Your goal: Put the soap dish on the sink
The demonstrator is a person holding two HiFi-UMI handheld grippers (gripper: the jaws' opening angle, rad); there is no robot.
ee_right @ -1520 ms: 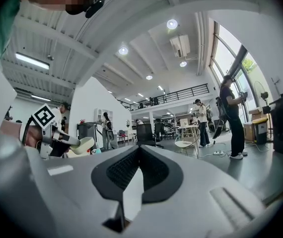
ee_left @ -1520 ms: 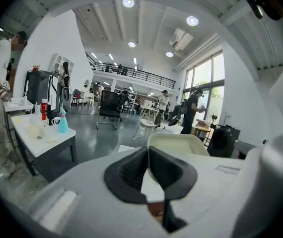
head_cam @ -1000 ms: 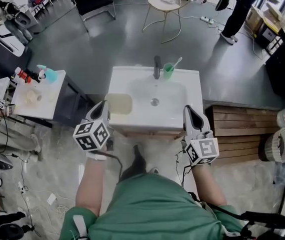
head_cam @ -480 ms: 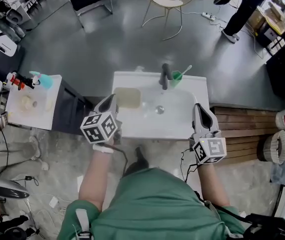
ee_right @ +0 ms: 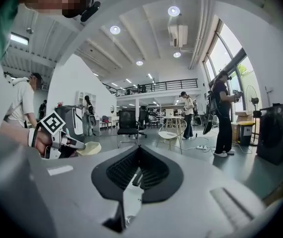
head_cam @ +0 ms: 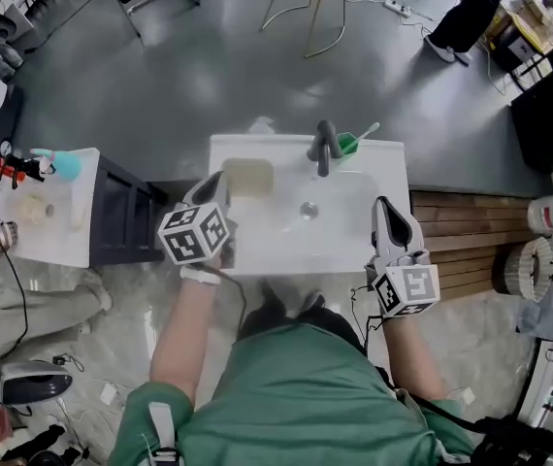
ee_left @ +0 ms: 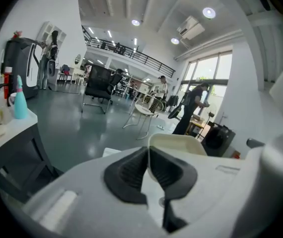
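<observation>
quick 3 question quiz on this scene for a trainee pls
1. True or false: the right gripper has something between its jaws.
2. What stands beside the faucet on the sink? A) a green cup with a toothbrush B) a red bottle C) a folded towel
3. Fill in: the left gripper has its jaws shut on the soap dish at the sink's back-____ corner.

Key: 1 false; 2 A; 3 left.
</observation>
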